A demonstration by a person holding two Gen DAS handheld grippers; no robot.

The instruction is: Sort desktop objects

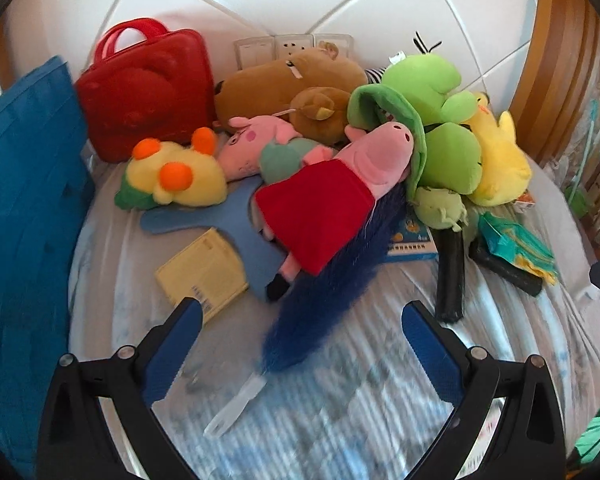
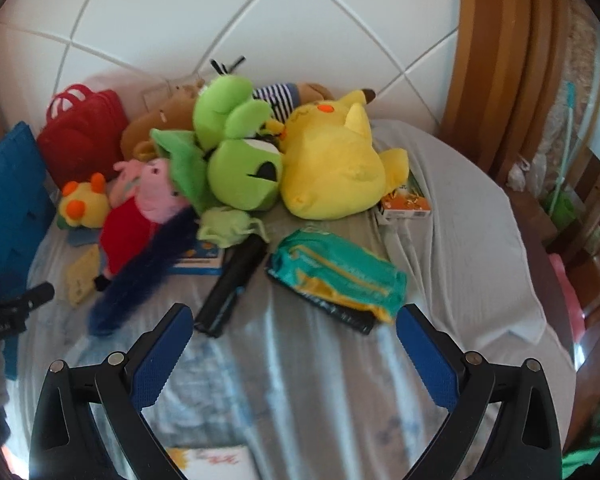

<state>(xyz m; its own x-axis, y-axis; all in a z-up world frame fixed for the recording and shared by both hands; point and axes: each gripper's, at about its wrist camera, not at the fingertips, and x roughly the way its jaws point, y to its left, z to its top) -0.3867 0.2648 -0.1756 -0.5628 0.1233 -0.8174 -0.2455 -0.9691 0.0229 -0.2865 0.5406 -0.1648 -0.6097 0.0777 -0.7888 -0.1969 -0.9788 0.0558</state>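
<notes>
Sorting looked barely begun: plush toys (image 1: 332, 184) lay heaped just right of the red bag (image 1: 148, 88), the blue duster (image 1: 332, 300) before it, while the left gripper (image 1: 302, 340) and right gripper (image 2: 294, 340) hovered spread wide, holding nothing.

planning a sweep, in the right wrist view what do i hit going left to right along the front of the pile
yellow card → blue feather duster → black tube → teal tissue pack → orange box

Bright daylight, fisheye warping, perhaps motion-blurred foreground
</notes>
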